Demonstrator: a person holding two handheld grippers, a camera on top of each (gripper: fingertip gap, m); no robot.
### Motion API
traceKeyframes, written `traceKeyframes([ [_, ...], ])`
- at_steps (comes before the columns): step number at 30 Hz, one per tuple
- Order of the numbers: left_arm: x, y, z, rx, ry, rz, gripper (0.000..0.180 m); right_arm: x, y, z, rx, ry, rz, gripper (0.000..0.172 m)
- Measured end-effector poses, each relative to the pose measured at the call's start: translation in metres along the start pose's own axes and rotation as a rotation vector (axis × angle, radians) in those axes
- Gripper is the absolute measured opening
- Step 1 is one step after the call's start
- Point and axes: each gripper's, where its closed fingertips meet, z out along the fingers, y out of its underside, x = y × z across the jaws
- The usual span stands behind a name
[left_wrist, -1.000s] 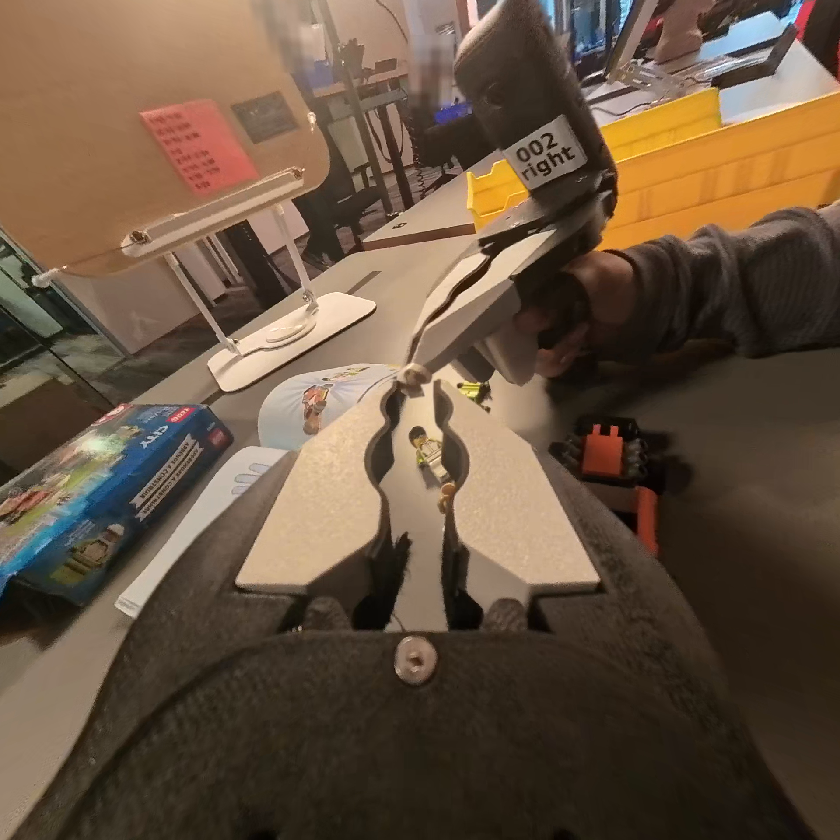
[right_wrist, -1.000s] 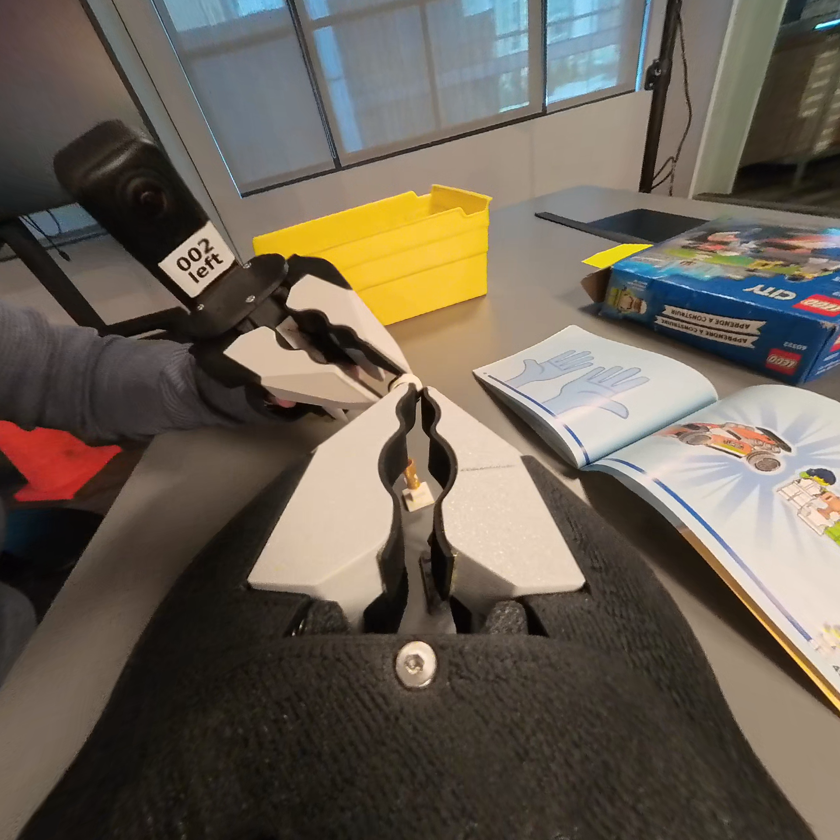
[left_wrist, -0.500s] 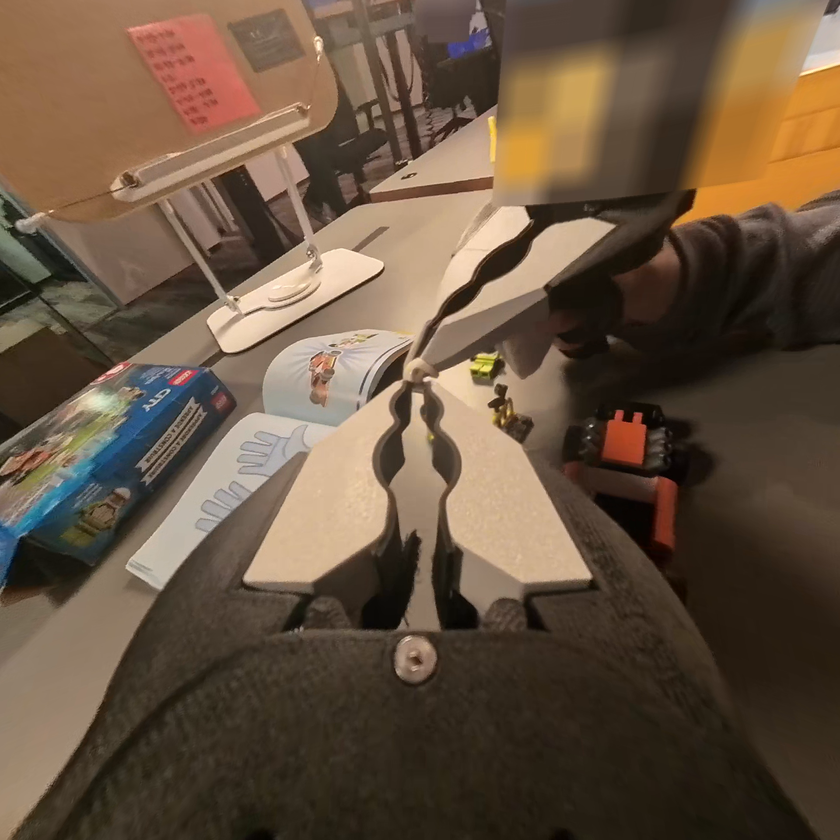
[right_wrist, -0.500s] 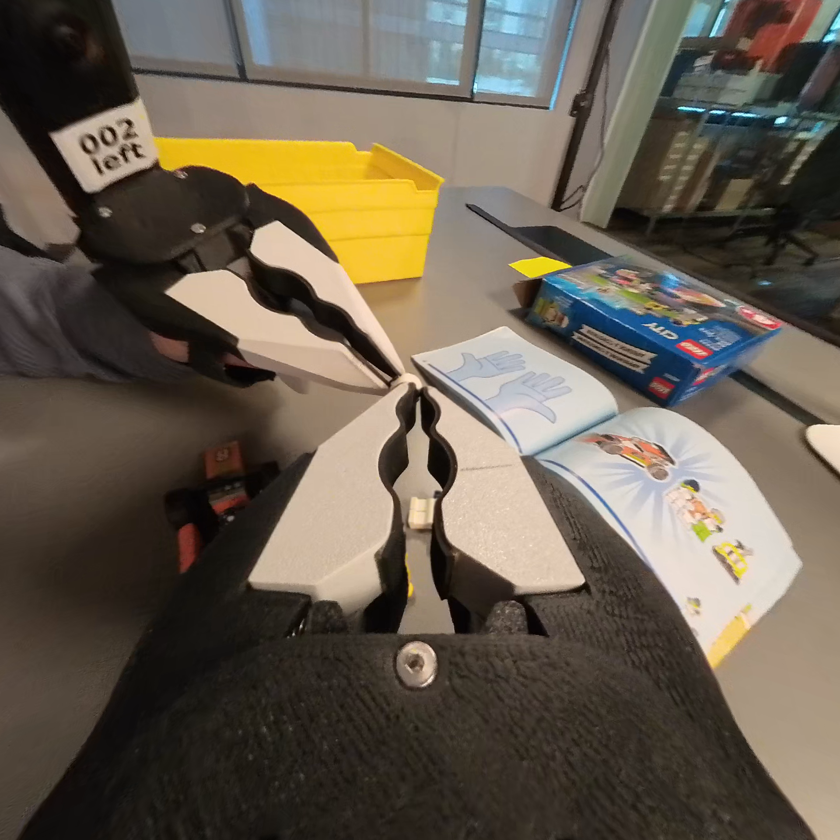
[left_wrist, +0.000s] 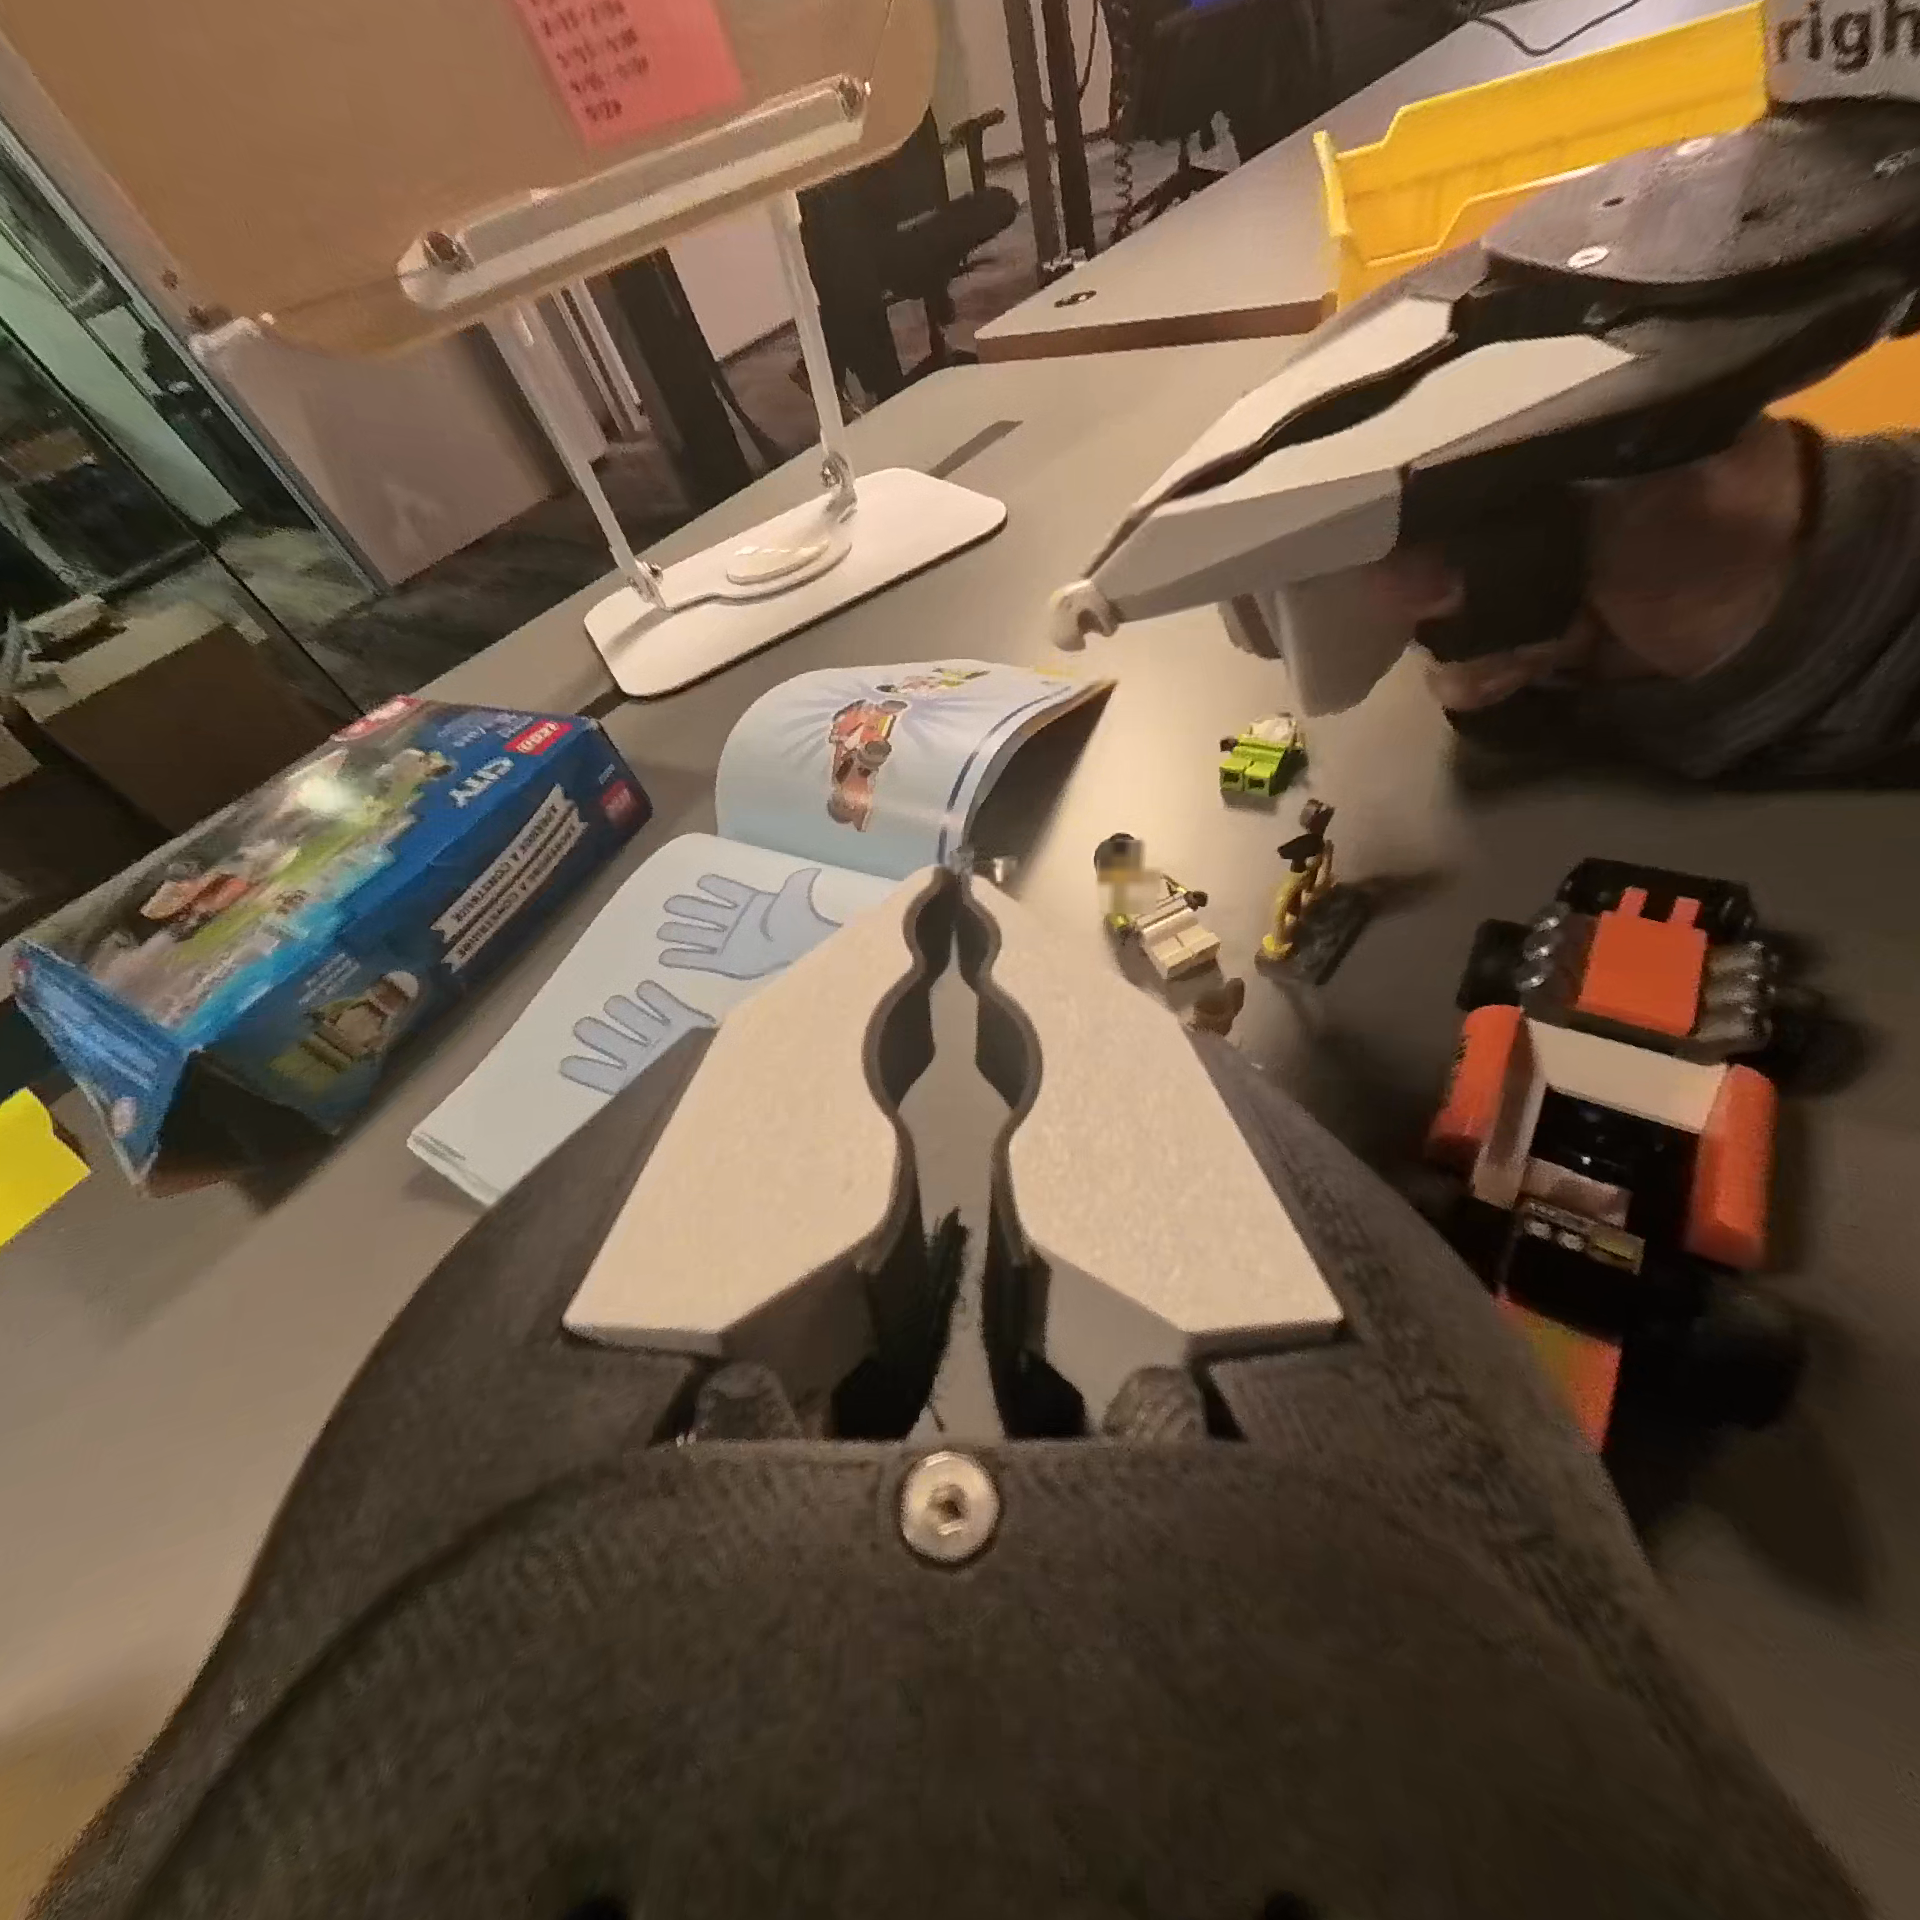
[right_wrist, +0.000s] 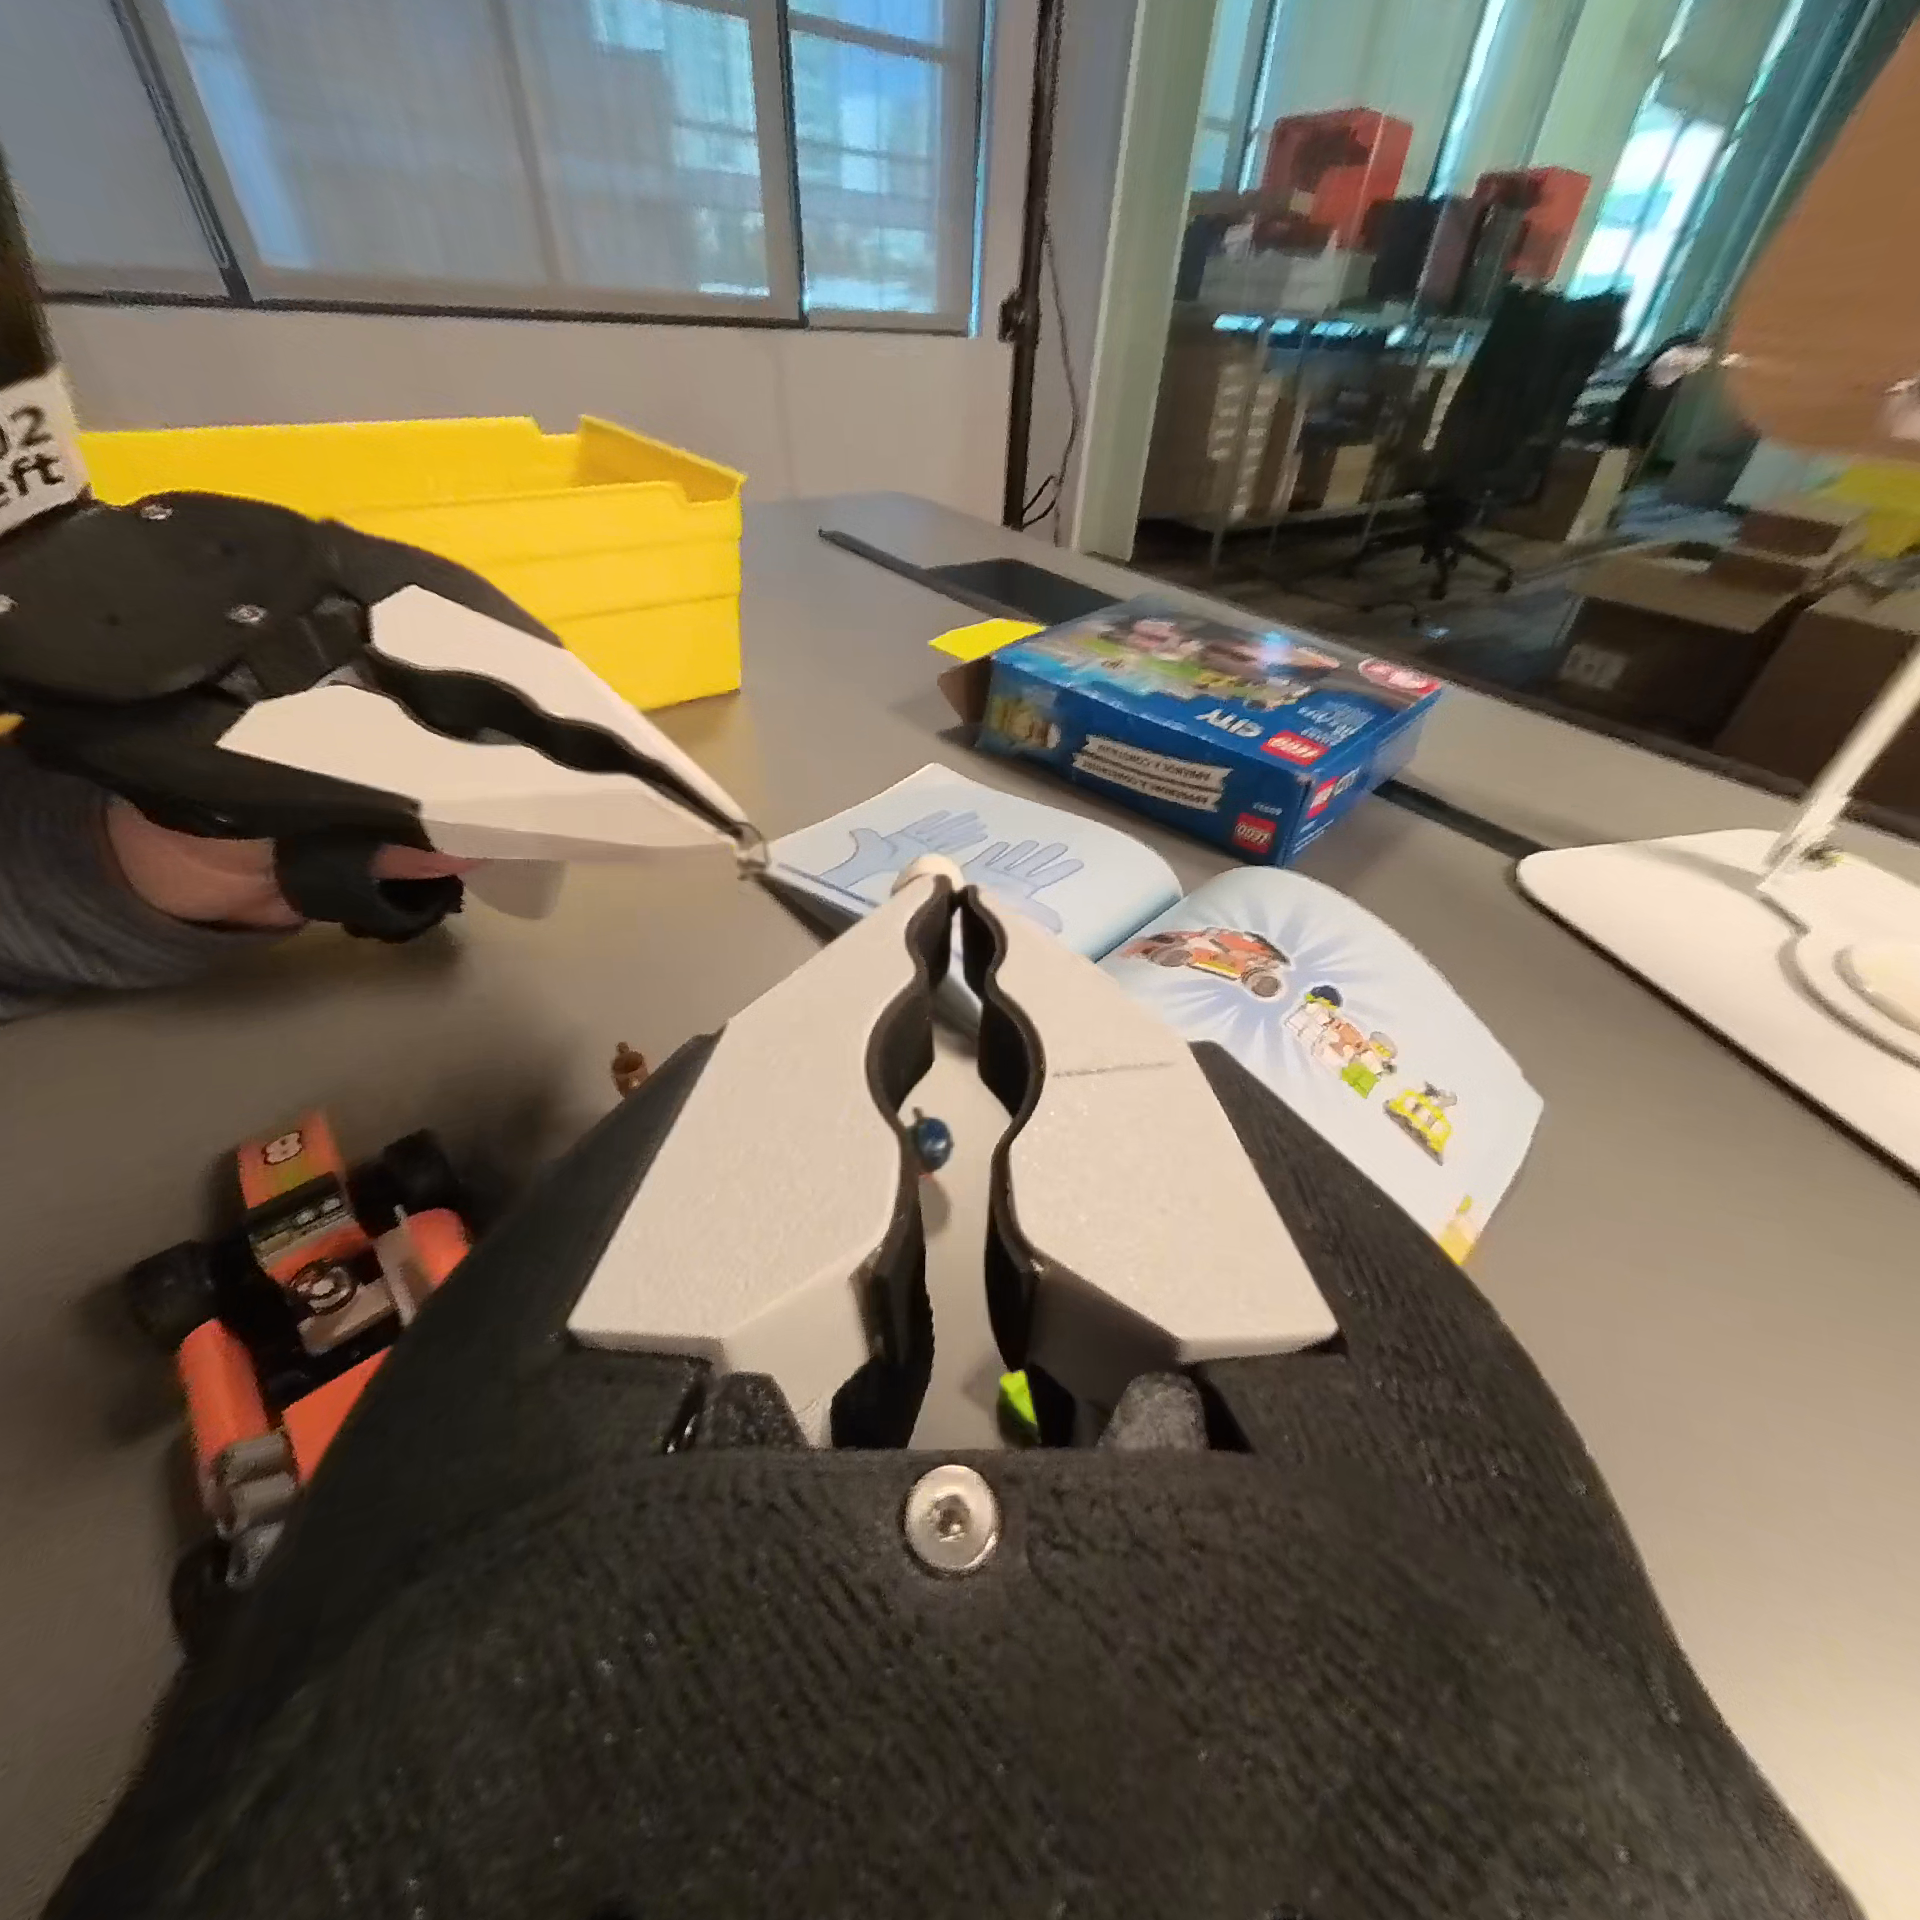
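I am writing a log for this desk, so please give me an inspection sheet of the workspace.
Surface: grey table.
Job's things: orange toy car; white minifigure and lime minifigure, both lying down; open booklet; blue box.
Clutter: yellow bins; white stand base.
Grippers: left gripper shut on a tiny silvery piece; right gripper shut on a small white piece.
Cables: nothing seen on the table.
Surroundings: windows, office chair.

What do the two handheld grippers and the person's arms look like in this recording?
Both the left gripper and the right gripper have pale grey wedge-shaped fingers with wavy black inner pads, on textured black bodies with a silver screw. Each carries a white label. The person wears grey sleeves and black fingerless gloves.
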Motion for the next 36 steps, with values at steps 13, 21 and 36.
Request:
traceKeyframes([
  [13,-0.122,-0.027,-0.225,-0.259,-0.815,-0.17,0.0,-0.006,-0.009,-0.004,0.068,0.059,-0.192,0.0],
  [21,-0.143,0.056,-0.262,-0.581,-0.771,-0.519,0.007,-0.01,-0.011,-0.005,0.087,0.036,-0.178,0.0],
  [36,0.012,-0.079,-0.131,-0.052,-0.267,0.195,0.035,-0.105,-0.049,-0.023,0.203,-0.713,0.383,0.0],
])
